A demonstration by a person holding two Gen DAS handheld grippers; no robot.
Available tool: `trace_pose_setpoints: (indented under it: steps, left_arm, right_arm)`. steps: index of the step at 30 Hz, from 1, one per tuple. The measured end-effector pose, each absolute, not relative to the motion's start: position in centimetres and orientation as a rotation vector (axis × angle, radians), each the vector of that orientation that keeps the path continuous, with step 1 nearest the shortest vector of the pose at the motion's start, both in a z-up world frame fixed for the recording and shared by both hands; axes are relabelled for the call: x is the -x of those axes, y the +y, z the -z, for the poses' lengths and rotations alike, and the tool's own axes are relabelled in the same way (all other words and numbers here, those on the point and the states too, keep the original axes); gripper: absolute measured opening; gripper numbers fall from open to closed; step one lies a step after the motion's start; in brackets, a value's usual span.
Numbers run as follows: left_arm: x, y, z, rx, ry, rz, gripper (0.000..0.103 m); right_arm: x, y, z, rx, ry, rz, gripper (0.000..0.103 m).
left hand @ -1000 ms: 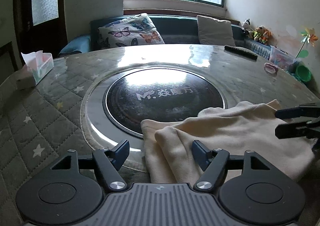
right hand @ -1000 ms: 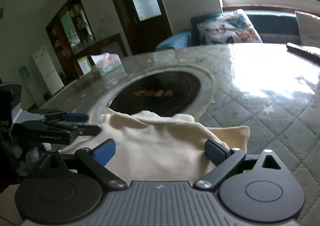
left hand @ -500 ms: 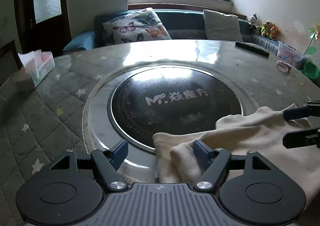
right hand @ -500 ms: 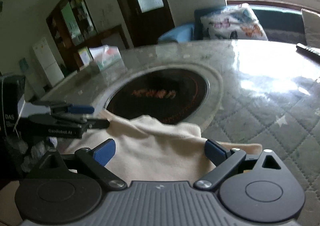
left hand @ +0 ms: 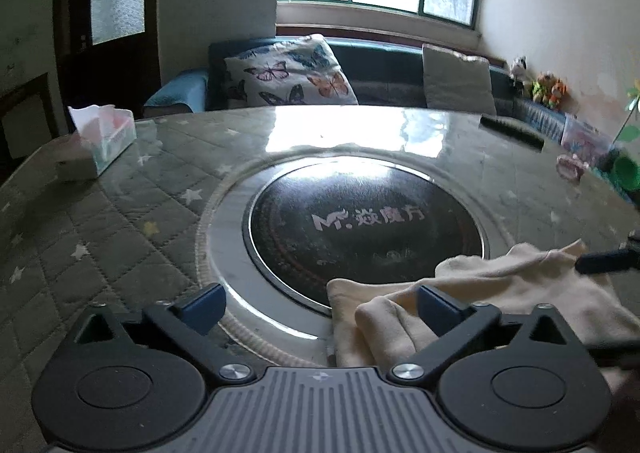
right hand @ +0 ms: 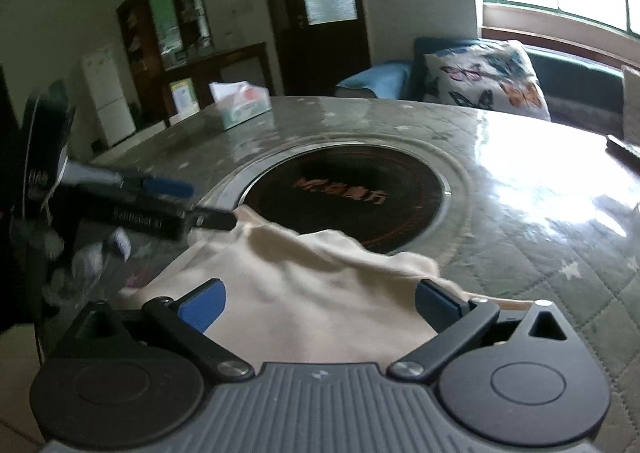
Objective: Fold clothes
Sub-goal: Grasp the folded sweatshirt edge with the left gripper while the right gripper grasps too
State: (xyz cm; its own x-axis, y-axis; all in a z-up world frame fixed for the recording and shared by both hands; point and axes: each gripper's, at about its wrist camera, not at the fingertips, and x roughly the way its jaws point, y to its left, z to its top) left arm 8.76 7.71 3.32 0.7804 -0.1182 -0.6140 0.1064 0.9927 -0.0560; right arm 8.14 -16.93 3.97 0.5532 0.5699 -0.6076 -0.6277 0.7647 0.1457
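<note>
A cream garment (left hand: pixel 500 293) lies crumpled at the near edge of the round table, partly over the black hob rim. In the right wrist view the garment (right hand: pixel 312 285) spreads between my fingers. My left gripper (left hand: pixel 320 303) is open, its right finger resting by a fold of the cloth. My right gripper (right hand: pixel 318 299) is open, low over the cloth. The left gripper also shows in the right wrist view (right hand: pixel 200 209) at the cloth's far left corner. The right gripper's fingers (left hand: pixel 608 263) show at the right edge of the left wrist view.
A round table with a quilted star cover (left hand: pixel 100 237) has a black induction hob (left hand: pixel 360 221) set in its middle. A tissue box (left hand: pixel 106 141) stands at the far left. A remote (left hand: pixel 512 131) and small toys (left hand: pixel 576 165) lie at the far right. A sofa with pillows is behind.
Both grippers have pulled back toward the near table edge and lifted slightly. The cloth sits further right and lower in the left view. The jaws stayed open.
</note>
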Motion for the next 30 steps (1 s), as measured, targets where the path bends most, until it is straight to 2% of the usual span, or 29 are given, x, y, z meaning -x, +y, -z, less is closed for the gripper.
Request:
trace_pose_setpoints:
  steps: [5, 10, 16, 18, 20, 25, 26, 28, 29, 30]
  left_arm:
    - [-7.9, 8.7, -3.6, 0.039, 0.664, 0.1, 0.103]
    - [-7.4, 10.0, -3.5, 0.08, 0.703, 0.031, 0.103]
    - [-6.5, 11.5, -3.6, 0.163, 0.723, 0.02, 0.102]
    - [-6.1, 11.7, -3.7, 0.188, 0.722, 0.034, 0.098]
    - [-5.9, 12.0, -3.7, 0.224, 0.727, 0.05, 0.097]
    - [-5.9, 12.6, -3.5, 0.343, 0.752, 0.09, 0.092]
    - [-5.9, 12.7, -3.5, 0.365, 0.758, 0.097, 0.092]
    - [-6.0, 12.7, -3.4, 0.404, 0.77, 0.107, 0.092]
    - [-6.1, 12.6, -3.4, 0.417, 0.775, 0.109, 0.092]
    - [-6.1, 12.5, -3.3, 0.433, 0.781, 0.113, 0.092]
  right_arm:
    - [-5.7, -14.3, -4.3, 0.198, 0.645, -0.772, 0.102]
    - [-3.3, -10.9, -4.5, 0.337, 0.593, -0.854, 0.096]
    - [-1.3, -7.0, -3.7, 0.479, 0.566, -0.924, 0.075]
    - [-0.8, -6.1, -3.6, 0.515, 0.56, -0.94, 0.064]
    - [-0.3, -5.2, -3.3, 0.555, 0.556, -0.948, 0.063]
    - [0.9, -3.4, -2.3, 0.662, 0.524, -0.937, 0.045]
    - [1.1, -3.2, -2.1, 0.678, 0.519, -0.928, 0.038]
    - [1.2, -3.2, -2.1, 0.681, 0.515, -0.916, 0.031]
    - [1.2, -3.3, -2.1, 0.673, 0.516, -0.911, 0.023]
    - [1.1, -3.5, -2.3, 0.656, 0.522, -0.908, 0.019]
